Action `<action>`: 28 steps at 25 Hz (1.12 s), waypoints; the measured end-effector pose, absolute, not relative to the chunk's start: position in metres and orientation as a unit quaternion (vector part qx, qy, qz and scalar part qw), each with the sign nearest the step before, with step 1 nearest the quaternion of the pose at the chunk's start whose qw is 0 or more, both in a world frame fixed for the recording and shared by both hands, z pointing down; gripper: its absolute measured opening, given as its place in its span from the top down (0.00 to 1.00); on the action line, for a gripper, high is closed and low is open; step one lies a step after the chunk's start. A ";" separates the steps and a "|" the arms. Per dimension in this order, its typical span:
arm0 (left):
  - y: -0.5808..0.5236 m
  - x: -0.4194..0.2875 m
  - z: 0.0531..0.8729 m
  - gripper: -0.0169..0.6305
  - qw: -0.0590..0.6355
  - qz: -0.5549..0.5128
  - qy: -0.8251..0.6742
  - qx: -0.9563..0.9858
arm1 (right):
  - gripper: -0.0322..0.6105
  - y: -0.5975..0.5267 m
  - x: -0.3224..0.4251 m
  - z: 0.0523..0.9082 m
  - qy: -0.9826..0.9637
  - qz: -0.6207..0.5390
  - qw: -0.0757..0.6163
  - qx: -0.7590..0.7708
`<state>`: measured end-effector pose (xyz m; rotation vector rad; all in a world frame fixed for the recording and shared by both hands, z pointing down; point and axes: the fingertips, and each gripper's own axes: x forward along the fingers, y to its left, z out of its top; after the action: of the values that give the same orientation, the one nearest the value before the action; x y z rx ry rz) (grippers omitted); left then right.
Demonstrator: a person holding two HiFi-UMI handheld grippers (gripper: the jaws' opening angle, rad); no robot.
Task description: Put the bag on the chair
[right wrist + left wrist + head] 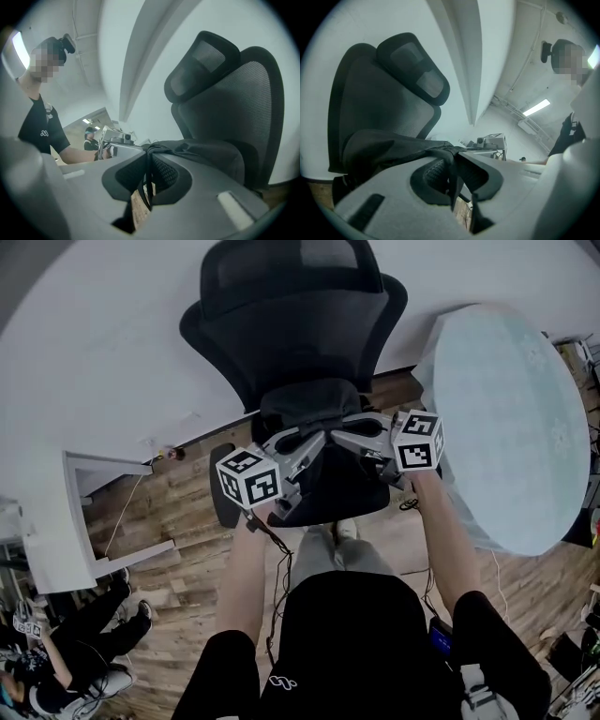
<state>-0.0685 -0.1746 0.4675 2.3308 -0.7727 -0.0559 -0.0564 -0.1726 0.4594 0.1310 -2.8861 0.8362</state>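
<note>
Two grippers meet over a black office chair [291,315], seen from above in the head view. Left gripper [302,444] and right gripper [361,430] point toward each other with their marker cubes outward, tips close together above the seat [328,498]. Black bag [309,407] hangs bunched between them, just in front of the backrest [281,343]; whether its bottom bears on the seat cannot be told. Left gripper view: left gripper [457,152] has its jaws narrow, pinched on a thin black edge of the bag [393,145], which spreads away to the left toward the chair [370,93]. Right gripper view: right gripper [147,152] likewise narrow, clamped on a thin black fold of the bag [201,150], the rest lying off to the right before the chair [243,103]. Headrest [291,263] sits close to a white wall [112,362]. Wooden floor [178,512] shows beneath. Large pale round object [506,418] stands just right of the chair. Another person [66,652] sits low at the left edge, well apart from the chair.
</note>
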 end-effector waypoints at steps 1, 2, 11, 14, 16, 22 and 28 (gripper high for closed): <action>-0.182 -0.070 0.475 0.90 0.345 -0.024 -0.300 0.889 | 0.88 -0.180 -0.058 0.466 -0.954 0.286 0.071 0.054; -0.189 -0.072 0.484 0.90 0.355 -0.023 -0.305 0.884 | 0.88 -0.187 -0.060 0.475 -0.950 0.296 0.078 0.066; -0.226 -0.080 0.539 0.90 0.424 -0.056 -0.337 0.839 | 0.86 -0.228 -0.066 0.532 -0.914 0.376 0.062 0.137; -0.232 -0.081 0.551 0.89 0.438 -0.055 -0.367 0.819 | 0.84 -0.235 -0.064 0.544 -0.898 0.397 0.052 0.183; -0.229 -0.085 0.559 0.85 0.437 -0.028 -0.390 0.810 | 0.80 -0.235 -0.061 0.547 -0.894 0.393 0.057 0.209; -0.211 -0.106 0.559 0.70 0.399 0.038 -0.442 0.802 | 0.71 -0.236 -0.044 0.535 -0.899 0.349 0.074 0.253; -0.210 -0.132 0.522 0.79 0.342 0.011 -0.518 0.784 | 0.79 -0.235 -0.037 0.502 -0.908 0.294 0.050 0.293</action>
<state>-0.1318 -0.2097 0.5218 2.0382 -1.3483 0.0276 -0.0374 -0.2345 0.5015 0.8932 -2.7672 0.8950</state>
